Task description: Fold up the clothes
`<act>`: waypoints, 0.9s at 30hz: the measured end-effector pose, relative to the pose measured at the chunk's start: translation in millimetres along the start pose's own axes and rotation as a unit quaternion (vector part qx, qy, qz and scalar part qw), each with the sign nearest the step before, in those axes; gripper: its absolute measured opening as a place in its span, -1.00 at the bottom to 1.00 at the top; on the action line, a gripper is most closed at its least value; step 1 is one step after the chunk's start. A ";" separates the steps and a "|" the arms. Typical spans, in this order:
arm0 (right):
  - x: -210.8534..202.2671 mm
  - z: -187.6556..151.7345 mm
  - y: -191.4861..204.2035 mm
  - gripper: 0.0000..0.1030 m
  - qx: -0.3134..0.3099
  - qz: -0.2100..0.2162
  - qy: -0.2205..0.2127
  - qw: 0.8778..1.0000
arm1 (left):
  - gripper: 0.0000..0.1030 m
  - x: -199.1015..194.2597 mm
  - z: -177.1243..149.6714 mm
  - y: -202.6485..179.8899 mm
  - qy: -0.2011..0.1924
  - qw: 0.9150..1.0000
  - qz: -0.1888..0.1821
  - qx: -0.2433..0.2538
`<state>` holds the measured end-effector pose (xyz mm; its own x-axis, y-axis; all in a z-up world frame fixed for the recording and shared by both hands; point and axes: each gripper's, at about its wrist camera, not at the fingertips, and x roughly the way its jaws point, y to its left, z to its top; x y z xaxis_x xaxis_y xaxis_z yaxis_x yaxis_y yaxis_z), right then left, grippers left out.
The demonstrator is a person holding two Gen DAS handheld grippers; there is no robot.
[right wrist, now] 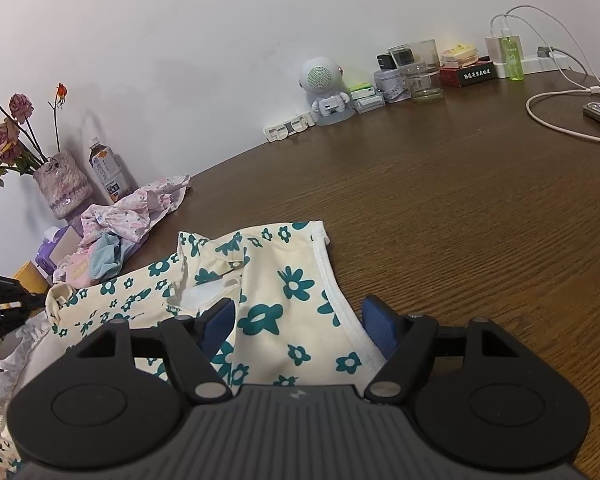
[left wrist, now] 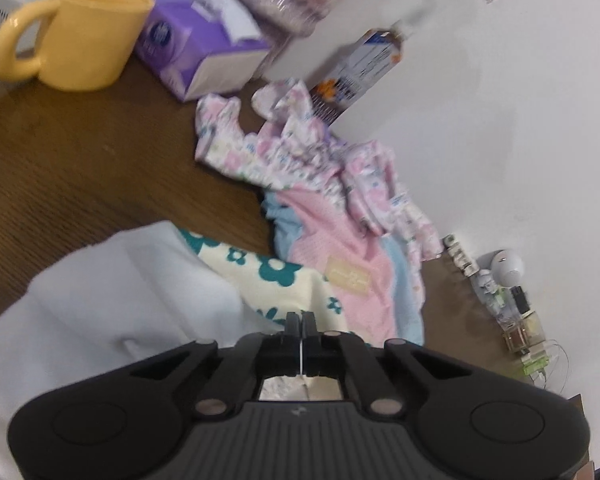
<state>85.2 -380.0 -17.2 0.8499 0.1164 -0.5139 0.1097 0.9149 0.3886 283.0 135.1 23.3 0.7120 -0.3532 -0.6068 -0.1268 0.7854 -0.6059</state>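
The flowery top (left wrist: 276,272), cream with teal flowers, lies on the brown table (left wrist: 80,160), and in the left wrist view it sits right under the left gripper (left wrist: 302,322). That gripper's two fingers are pressed tight together, with a thin bit of cloth showing between them lower down, so it looks like it is pinching the cloth (though the tips are blurry). A white cloth (left wrist: 112,300) bunches beside it, and a heap of pink and blue baby clothes (left wrist: 320,200) lies just past it, near a yellow mug (left wrist: 84,36). In the right wrist view the flowery top (right wrist: 276,280) is spread flat and a bit wrinkled, and the right gripper (right wrist: 300,326) has its blue pads wide apart, one on each side of the white-trimmed edge (right wrist: 332,276), holding nothing. The top looks light, soft and floppy, so it will sag and slide. The trimmed edge or a corner seems the best place to grab.
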 end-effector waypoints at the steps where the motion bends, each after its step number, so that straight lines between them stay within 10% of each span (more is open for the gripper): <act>1: 0.1 0.1 0.2 0.39 -0.001 -0.001 0.000 1.000 | -1.00 -3.3 -0.9 -0.8 0.001 1.000 -0.004 0.004; 17: -0.6 0.0 -1.0 0.39 0.003 0.002 -0.002 1.000 | -1.00 -31.8 -11.6 19.8 -0.031 0.999 0.017 -0.024; 21: -0.4 -0.1 -1.0 0.39 0.003 0.003 -0.002 1.000 | -0.56 -26.2 -6.2 32.8 -0.025 0.997 0.007 -0.072; 27: -0.9 -0.2 -1.6 0.39 0.003 0.003 -0.002 1.000 | -0.53 -12.5 1.6 39.8 -0.024 0.995 0.016 -0.091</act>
<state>84.2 -381.5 -17.5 0.8527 0.1193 -0.5086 0.1087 0.9118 0.3961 270.2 171.6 7.6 0.7377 -0.3019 -0.6039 -0.2689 0.6891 -0.6729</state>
